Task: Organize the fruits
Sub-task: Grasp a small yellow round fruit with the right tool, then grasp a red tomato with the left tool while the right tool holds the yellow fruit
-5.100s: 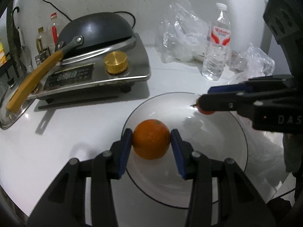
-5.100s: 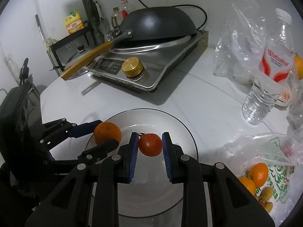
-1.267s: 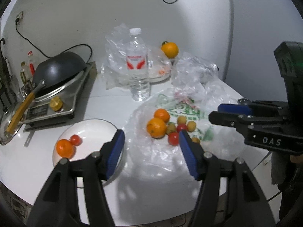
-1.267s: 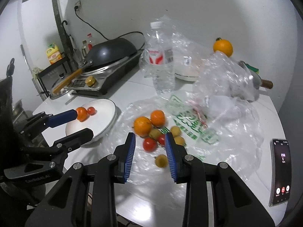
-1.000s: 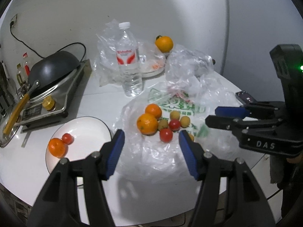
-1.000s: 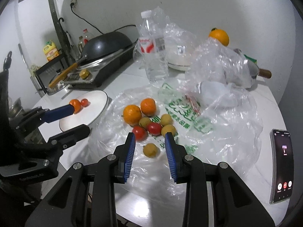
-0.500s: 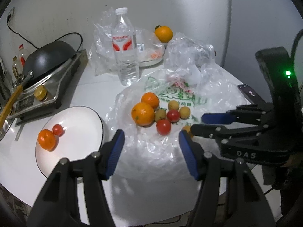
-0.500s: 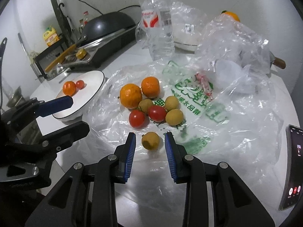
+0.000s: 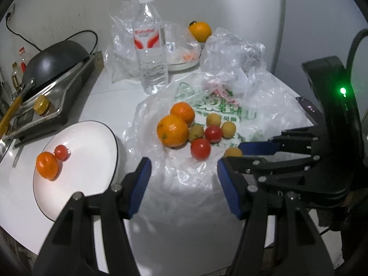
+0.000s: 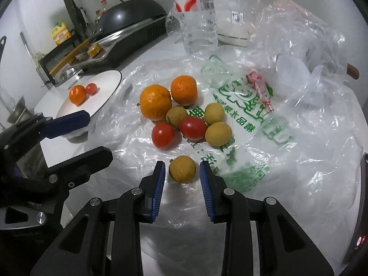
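A white plate holds one orange and one small tomato. On a flattened plastic bag lie two oranges, two tomatoes and several yellow-brown longans. My right gripper is open with its jaws on either side of one lone longan, apart from it. My left gripper is open and empty above the bag's near edge, short of the fruit pile.
A water bottle stands behind the bag. A stove with a black wok is at the back left. More crumpled bags and an orange sit at the back. A phone lies at the far right.
Both grippers have moved down and closer to the fruit on the bag. The right gripper's open jaws now bracket the lone longan. Five seconds ago each gripper held fruit over the plate.
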Demonstrator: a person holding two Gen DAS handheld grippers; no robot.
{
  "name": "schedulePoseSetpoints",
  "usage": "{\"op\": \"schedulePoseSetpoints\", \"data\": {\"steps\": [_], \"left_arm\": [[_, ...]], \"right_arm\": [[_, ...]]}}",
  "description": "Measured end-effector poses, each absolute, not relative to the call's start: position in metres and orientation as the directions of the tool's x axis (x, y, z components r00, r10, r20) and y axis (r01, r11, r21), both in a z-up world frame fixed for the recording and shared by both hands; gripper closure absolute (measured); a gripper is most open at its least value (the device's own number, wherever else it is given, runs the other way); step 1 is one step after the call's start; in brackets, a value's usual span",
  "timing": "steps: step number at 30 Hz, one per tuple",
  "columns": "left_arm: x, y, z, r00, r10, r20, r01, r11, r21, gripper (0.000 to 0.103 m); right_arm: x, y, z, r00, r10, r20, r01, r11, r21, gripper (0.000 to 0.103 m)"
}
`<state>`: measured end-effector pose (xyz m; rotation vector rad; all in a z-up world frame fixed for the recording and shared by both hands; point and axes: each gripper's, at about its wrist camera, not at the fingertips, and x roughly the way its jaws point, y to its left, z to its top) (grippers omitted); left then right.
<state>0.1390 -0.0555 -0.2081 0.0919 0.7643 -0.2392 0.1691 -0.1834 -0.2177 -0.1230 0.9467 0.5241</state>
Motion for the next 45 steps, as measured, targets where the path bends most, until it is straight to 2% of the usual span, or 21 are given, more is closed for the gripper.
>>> {"op": "schedulePoseSetpoints", "data": {"steps": [1, 21, 29, 31, 38, 42, 45], "left_arm": [[0.139, -0.056, -0.208, 0.699, -0.179, -0.692, 0.248, 0.969, 0.0, 0.042], [0.163, -0.087, -0.214, 0.668, -0.157, -0.728, 0.264, 0.964, 0.035, 0.043], [0.184, -0.097, -0.228, 0.622, -0.151, -0.768, 0.281, 0.959, 0.039, 0.055], [0.188, -0.098, -0.232, 0.608, -0.148, -0.78, 0.281, 0.959, 0.037, 0.063], [0.198, -0.101, -0.241, 0.579, -0.158, -0.8, 0.289, 0.957, 0.02, 0.067], [0.202, -0.1, -0.245, 0.569, -0.159, -0.807, 0.289, 0.957, 0.016, 0.075], [0.201, -0.099, -0.244, 0.57, -0.166, -0.805, 0.301, 0.953, 0.016, 0.075]], "right_arm": [[0.169, -0.184, -0.217, 0.471, 0.374, -0.799, -0.483, 0.867, 0.122, 0.077], [0.177, -0.22, -0.186, 0.526, 0.443, -0.726, -0.491, 0.855, 0.166, 0.077], [0.185, -0.23, -0.186, 0.532, 0.459, -0.712, -0.488, 0.853, 0.186, 0.077], [0.187, -0.231, -0.187, 0.531, 0.461, -0.711, -0.488, 0.852, 0.188, 0.077], [0.191, -0.234, -0.188, 0.529, 0.465, -0.71, -0.487, 0.851, 0.195, 0.077], [0.191, -0.234, -0.188, 0.529, 0.465, -0.71, -0.487, 0.852, 0.194, 0.077], [0.192, -0.234, -0.188, 0.534, 0.461, -0.709, -0.484, 0.854, 0.191, 0.077]]}}
